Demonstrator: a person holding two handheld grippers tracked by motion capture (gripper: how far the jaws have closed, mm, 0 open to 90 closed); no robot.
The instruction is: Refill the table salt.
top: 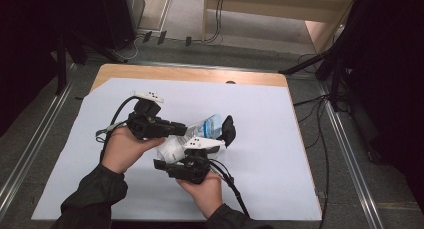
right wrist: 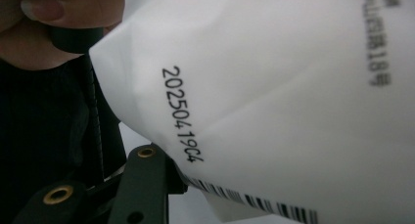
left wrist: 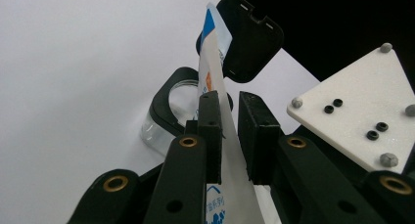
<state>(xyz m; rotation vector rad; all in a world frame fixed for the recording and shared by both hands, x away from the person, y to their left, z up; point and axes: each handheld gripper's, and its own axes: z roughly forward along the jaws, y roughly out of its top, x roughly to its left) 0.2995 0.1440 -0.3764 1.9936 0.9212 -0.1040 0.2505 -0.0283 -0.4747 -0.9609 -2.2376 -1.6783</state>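
Observation:
A white pouch with blue print (top: pixel 202 126) hangs above the table's middle, between both grippers. In the left gripper view its thin edge (left wrist: pixel 215 62) runs between my left gripper's (left wrist: pixel 230 101) pads; it lies against the left pad, with a slim gap at the right one. That left gripper (top: pixel 182 128) points right. My right gripper (top: pixel 197 139) holds the pouch lengthwise, with one black pad (left wrist: pixel 249 38) pressed on its top end. In the right gripper view the pouch's white back (right wrist: pixel 274 87), with a date code and barcode, hangs close over one finger (right wrist: pixel 142 185).
A pale sheet (top: pixel 260 179) covers the wooden table (top: pixel 200 74). Cables (top: pixel 320 139) trail over the floor at the right, near black stands. A hand's thumb (right wrist: pixel 73 9) sits at the top left of the right gripper view. The sheet lies bare around both hands.

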